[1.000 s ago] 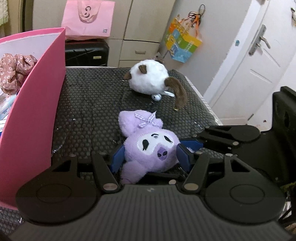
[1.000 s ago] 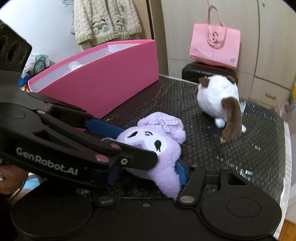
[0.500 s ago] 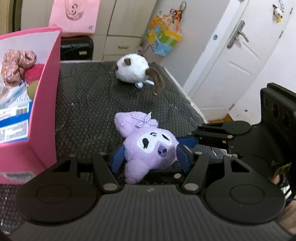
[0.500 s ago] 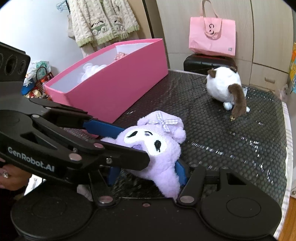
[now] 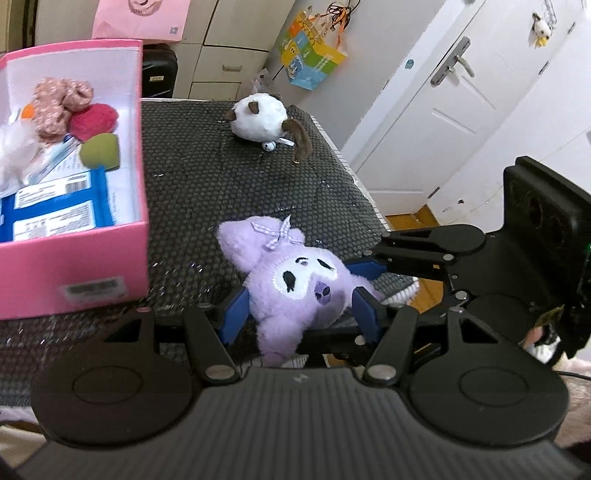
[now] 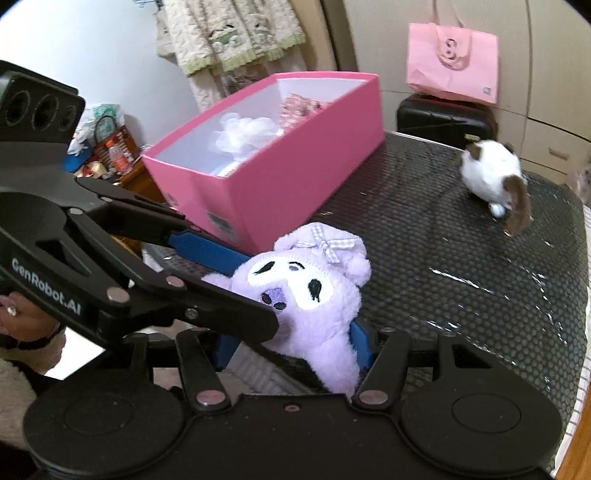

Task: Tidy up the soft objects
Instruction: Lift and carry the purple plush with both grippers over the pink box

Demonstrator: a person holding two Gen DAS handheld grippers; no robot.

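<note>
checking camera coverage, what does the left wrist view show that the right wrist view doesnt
Only the left wrist view shows the white door, the colourful bag and the red and green balls in the pink box.

Only the right wrist view shows the hanging knit garment.

Both show the purple plush, with the left gripper and right gripper around it, and the white plush.

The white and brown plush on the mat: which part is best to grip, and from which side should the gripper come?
Probably grip the white and brown plush across its round white body, coming from above. The body is broad and soft and lies free on the black mat; the thin brown tail would slip or dangle.
</note>
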